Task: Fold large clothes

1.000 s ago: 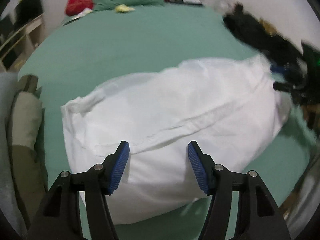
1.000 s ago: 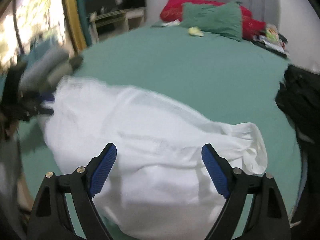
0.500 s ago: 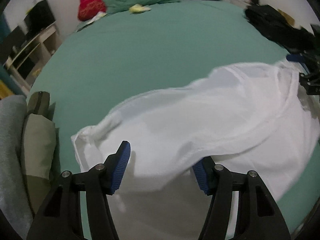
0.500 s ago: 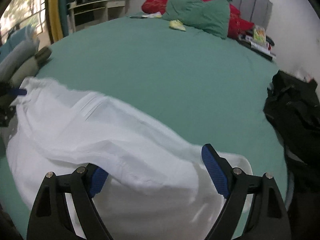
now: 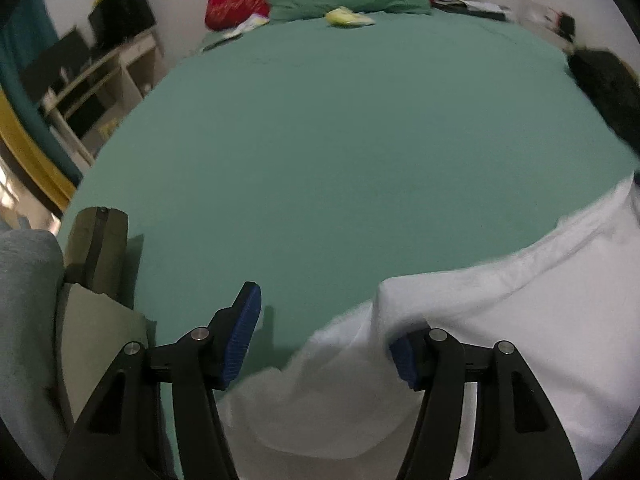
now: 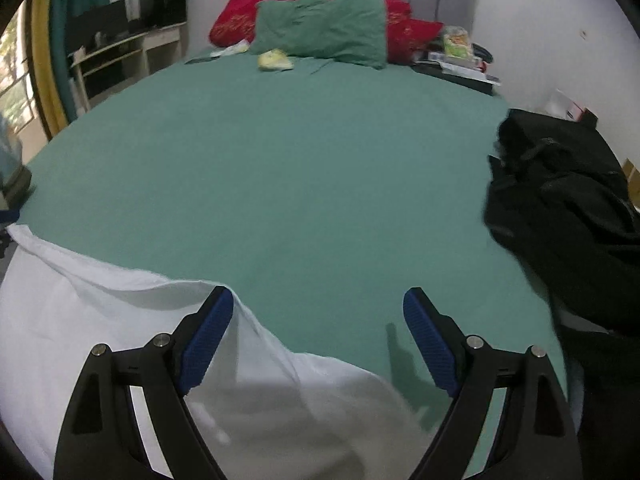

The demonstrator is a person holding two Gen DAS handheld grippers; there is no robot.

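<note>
A large white garment [image 5: 500, 320] lies at the near edge of the green bed [image 5: 340, 140]. In the left wrist view it fills the lower right and drapes over my right finger, hiding most of its blue pad. My left gripper [image 5: 324, 332] is open, its jaws wide apart. In the right wrist view the white garment [image 6: 100, 320] fills the lower left, its edge draped over my left finger. My right gripper [image 6: 318, 336] is open and holds nothing.
A black pile of clothes [image 6: 568, 208] lies at the bed's right side. Folded olive and grey clothes [image 5: 96, 276] lie at the left. Green and red pillows [image 6: 328, 28] sit at the headboard. Shelves [image 5: 92, 76] stand at the far left.
Both grippers have swung up and away from the garment toward the bed. The white cloth, spread in the middle before, has slid to the lower edge of each view.
</note>
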